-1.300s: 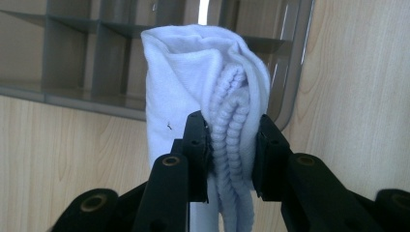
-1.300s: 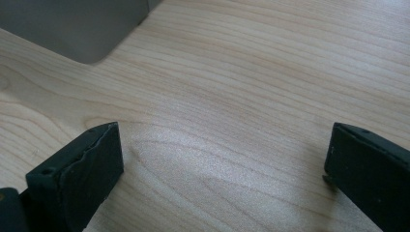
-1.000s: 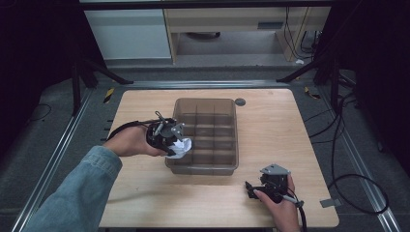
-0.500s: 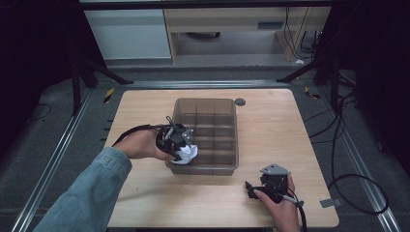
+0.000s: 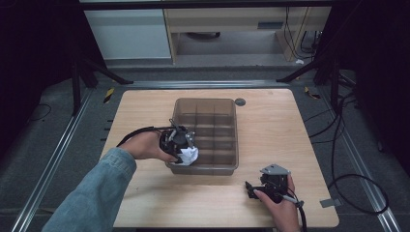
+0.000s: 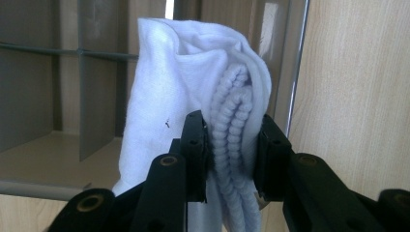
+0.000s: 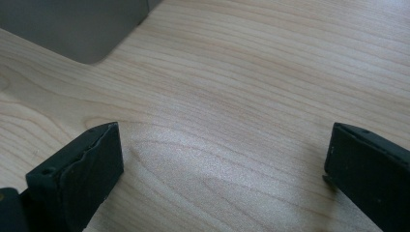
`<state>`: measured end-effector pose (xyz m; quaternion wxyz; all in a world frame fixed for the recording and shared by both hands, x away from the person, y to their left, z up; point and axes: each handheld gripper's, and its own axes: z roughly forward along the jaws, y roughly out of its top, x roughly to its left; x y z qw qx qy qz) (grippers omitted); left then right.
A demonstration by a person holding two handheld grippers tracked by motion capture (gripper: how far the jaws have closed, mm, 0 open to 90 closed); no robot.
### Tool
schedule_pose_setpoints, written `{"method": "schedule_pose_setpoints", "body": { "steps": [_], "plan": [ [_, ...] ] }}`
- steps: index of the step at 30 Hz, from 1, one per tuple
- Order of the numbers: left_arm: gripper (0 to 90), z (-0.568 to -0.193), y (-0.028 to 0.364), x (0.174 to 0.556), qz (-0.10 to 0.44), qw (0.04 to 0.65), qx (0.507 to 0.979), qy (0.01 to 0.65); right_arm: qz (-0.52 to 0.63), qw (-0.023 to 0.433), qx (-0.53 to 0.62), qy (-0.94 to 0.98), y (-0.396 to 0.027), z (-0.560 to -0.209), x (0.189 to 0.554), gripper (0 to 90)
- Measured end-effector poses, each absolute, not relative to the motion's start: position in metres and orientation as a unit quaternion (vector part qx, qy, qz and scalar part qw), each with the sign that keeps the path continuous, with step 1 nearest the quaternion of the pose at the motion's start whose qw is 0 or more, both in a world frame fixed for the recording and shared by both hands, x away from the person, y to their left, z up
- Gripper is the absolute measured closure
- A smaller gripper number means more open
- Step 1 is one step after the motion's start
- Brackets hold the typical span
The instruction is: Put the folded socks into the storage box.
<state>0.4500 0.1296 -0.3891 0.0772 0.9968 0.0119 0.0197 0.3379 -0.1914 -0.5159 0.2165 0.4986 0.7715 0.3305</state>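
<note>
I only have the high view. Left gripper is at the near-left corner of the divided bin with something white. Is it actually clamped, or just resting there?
Observer: Clamped. In the left gripper view the left gripper has both pads pressed on a rolled white sock, its ribbed cuff between them.
Operator: Is it inside a compartment yet?
Observer: Cannot tell for sure. That view shows the sock in front of the grey bin, with the dividers behind it and the bin's rim running beside it.
Operator: Right gripper holding anything?
Observer: No. In the right gripper view the right gripper has its jaws wide apart over bare wooden table, with a corner of the bin at the upper left.
</note>
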Motion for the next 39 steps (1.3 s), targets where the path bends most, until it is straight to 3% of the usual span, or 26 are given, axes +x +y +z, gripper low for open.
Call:
{"method": "schedule_pose_setpoints", "body": {
  "steps": [12,21,27,34,39],
  "plan": [
    [65.8,-0.387,0.132,0.449,0.014,0.082,0.996,0.019,0.330,0.217,0.499,0.772,-0.191,-0.516,0.338,0.4],
    [52.5,-0.376,0.137,0.444,0.015,0.100,0.995,0.022,0.331,0.217,0.498,0.772,-0.191,-0.516,0.338,0.4],
    [52.4,-0.362,0.143,0.442,0.024,0.124,0.992,0.022,0.330,0.217,0.499,0.772,-0.191,-0.516,0.338,0.4],
    [59.3,-0.343,0.144,0.449,0.041,0.143,0.988,0.035,0.330,0.217,0.498,0.772,-0.191,-0.516,0.338,0.4],
    [70.6,-0.335,0.142,0.453,0.052,0.149,0.987,0.040,0.331,0.217,0.499,0.772,-0.191,-0.516,0.338,0.4]
  ]
}}
